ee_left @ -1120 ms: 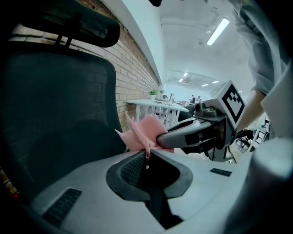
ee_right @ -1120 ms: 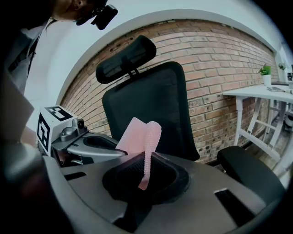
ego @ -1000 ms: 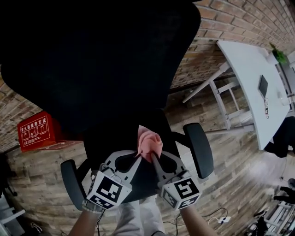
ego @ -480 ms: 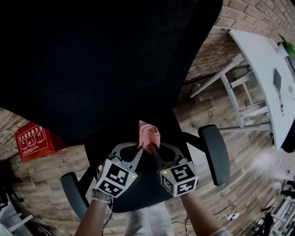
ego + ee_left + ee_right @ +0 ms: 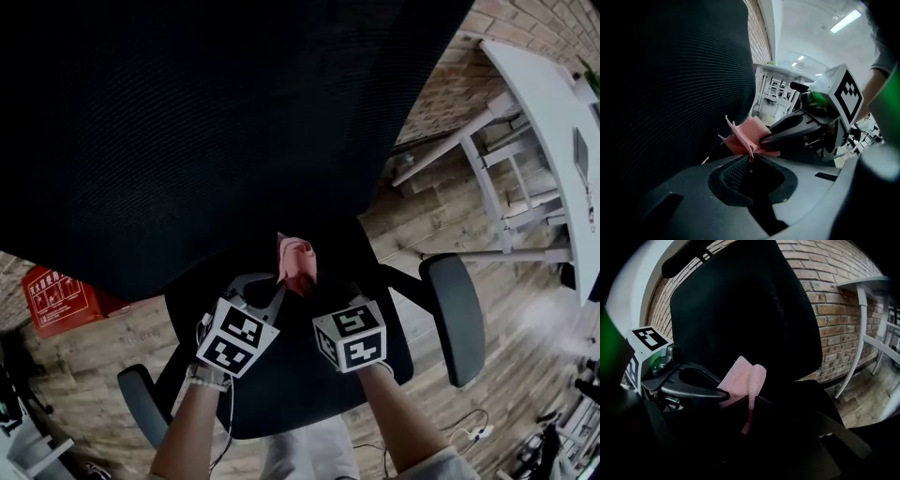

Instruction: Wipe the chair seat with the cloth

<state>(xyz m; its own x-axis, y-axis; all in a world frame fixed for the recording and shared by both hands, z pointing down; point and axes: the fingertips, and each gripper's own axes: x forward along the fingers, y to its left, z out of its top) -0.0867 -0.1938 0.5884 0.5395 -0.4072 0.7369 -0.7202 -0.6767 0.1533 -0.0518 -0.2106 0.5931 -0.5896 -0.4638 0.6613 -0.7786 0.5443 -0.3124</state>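
Note:
A pink cloth [image 5: 296, 262] is pinched from both sides just above the black chair seat [image 5: 309, 394], close to the foot of the tall black mesh backrest [image 5: 206, 122]. My left gripper [image 5: 279, 283] is shut on the cloth's left part. My right gripper [image 5: 312, 287] is shut on its right part. In the left gripper view the cloth [image 5: 749, 135] sticks up from the closed tips, with the right gripper's fingers [image 5: 787, 133] beside it. In the right gripper view a folded strip of the cloth [image 5: 751, 380] hangs over the dark jaws.
Two black armrests flank the seat, one on the right [image 5: 455, 319] and one on the left [image 5: 141, 403]. A white table [image 5: 553, 103] stands at the right by the brick wall. A red box [image 5: 56, 295] sits on the plank floor at the left. A power strip [image 5: 480, 433] lies at the lower right.
Both grippers have carried the cloth toward the backrest. The backrest fills more of the head view, and the cloth is bunched tighter between the tips.

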